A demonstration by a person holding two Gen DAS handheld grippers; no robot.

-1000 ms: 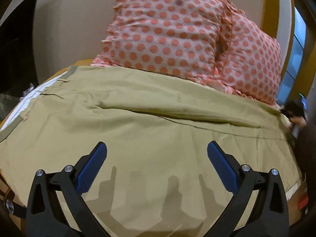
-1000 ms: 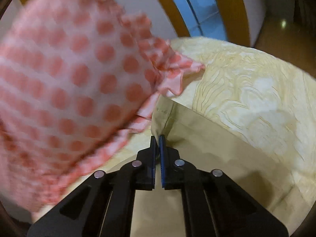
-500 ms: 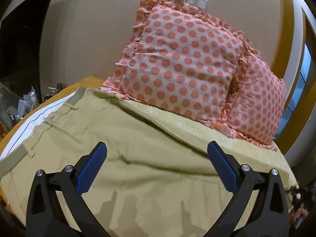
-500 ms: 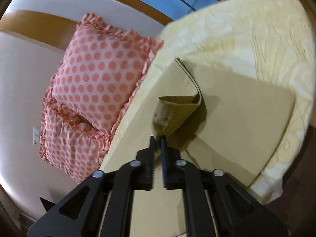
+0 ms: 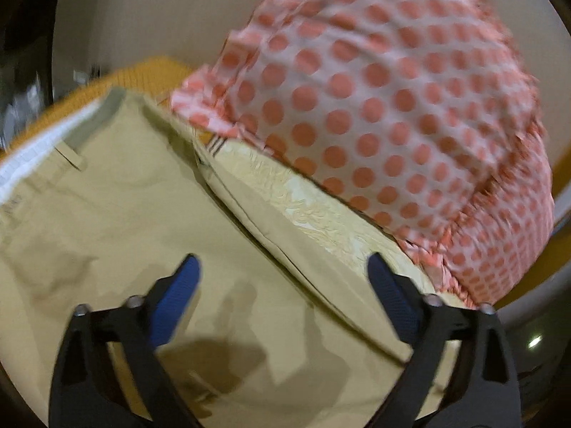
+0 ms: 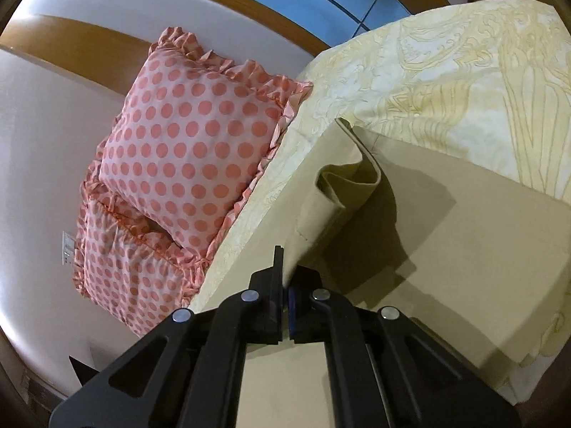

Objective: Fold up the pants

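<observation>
Right tool pinches a lifted hem of the khaki cotton pants, which lie spread flat on the bed with its pale yellow patterned bedspread. Two pink polka-dot ruffled pillows lean at the bed's head edge. Left tool spread wide above the pants' waistband end, gripping nothing.

Pants on bedspread; pillows behind.
</observation>
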